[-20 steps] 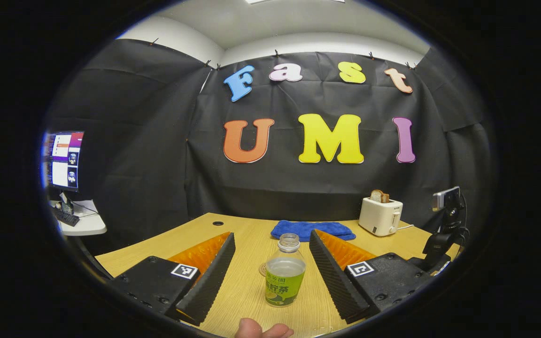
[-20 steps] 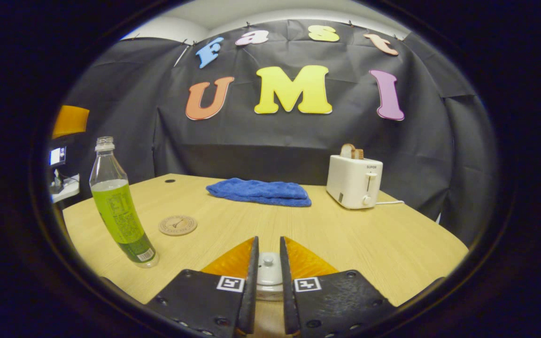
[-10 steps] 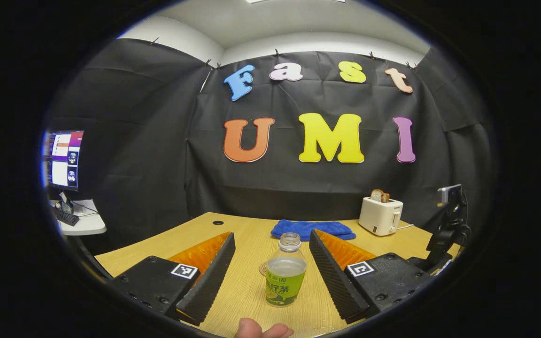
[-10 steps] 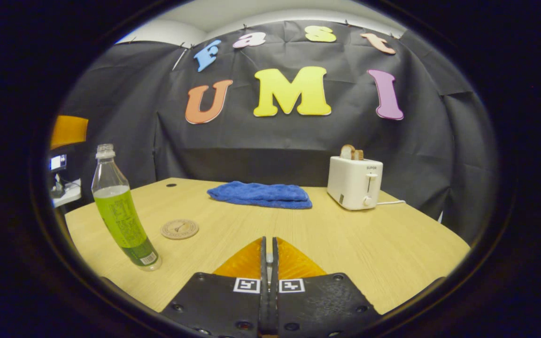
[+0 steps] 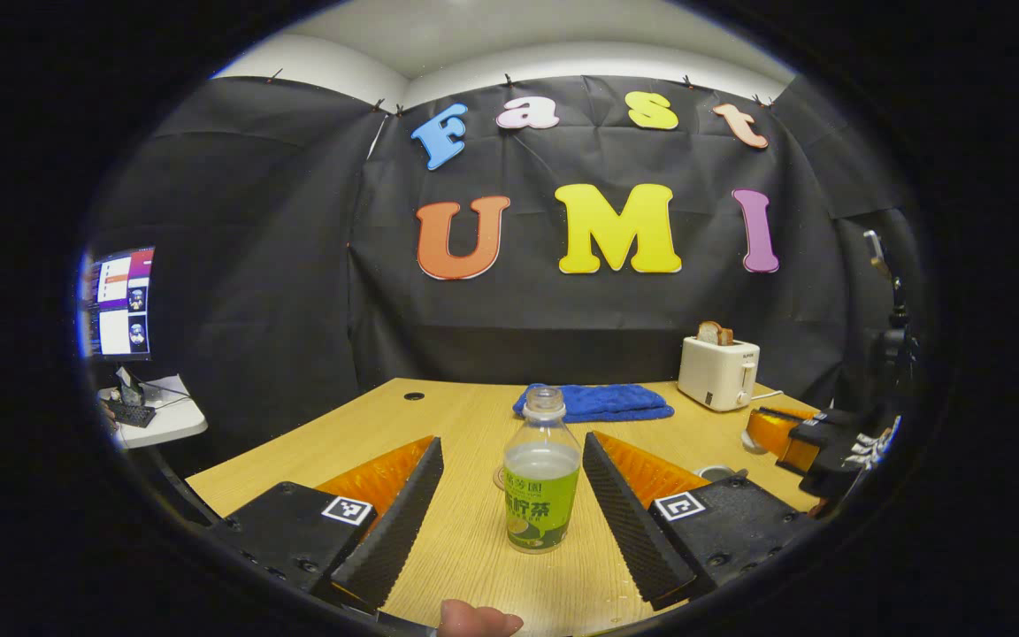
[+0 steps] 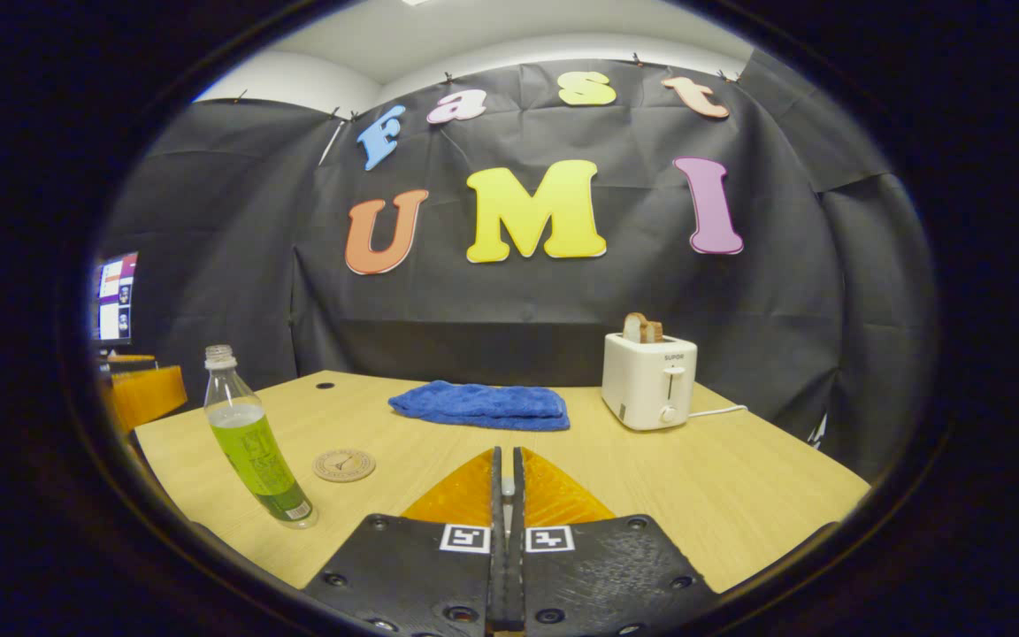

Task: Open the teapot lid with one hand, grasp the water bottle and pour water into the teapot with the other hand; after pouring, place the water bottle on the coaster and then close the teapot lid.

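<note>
1. Between the spread fingers of the left claw stands one water bottle, upright and uncapped, untouched, dead ahead.
2. Right claw is pinched nearly closed on something small and pale, likely the teapot lid's knob; I cannot tell for sure.
3. One coaster lies on the counter just beyond the bottle.
4. Left claw is nearer the bottle.
</note>
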The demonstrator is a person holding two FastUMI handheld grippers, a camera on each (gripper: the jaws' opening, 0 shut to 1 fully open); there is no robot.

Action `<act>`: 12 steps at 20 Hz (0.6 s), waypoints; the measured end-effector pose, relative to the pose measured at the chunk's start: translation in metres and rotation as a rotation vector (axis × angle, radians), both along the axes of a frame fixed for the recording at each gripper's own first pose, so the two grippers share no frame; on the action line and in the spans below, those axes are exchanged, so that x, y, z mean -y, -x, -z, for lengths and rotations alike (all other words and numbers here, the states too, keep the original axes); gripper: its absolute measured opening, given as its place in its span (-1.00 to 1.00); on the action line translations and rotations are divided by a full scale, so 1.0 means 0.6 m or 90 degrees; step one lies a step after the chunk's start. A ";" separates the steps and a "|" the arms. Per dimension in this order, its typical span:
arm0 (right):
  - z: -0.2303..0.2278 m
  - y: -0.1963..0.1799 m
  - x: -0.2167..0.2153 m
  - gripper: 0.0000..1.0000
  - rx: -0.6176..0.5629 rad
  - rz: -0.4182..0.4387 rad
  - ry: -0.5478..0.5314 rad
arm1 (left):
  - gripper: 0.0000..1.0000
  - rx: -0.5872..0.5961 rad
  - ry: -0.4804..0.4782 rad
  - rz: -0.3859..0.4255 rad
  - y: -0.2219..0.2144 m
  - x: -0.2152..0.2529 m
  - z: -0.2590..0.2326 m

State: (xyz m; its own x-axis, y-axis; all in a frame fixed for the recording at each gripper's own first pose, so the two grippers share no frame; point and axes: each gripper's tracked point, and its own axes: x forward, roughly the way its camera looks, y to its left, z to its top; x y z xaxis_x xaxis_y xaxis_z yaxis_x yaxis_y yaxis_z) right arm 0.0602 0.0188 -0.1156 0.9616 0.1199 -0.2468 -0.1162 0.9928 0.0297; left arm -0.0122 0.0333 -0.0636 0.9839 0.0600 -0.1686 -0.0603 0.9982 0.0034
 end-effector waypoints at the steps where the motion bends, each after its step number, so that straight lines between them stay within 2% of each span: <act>1: -0.003 0.006 0.005 -1.00 0.002 -0.003 0.004 | 0.98 -0.005 0.003 0.003 0.003 0.004 0.010; 7: -0.009 0.035 0.038 -1.00 0.004 0.003 0.025 | 0.99 -0.064 0.027 0.021 -0.007 0.033 0.082; 12: -0.009 0.042 0.061 -1.00 0.003 0.014 0.028 | 1.00 -0.104 0.057 0.012 -0.034 0.035 0.136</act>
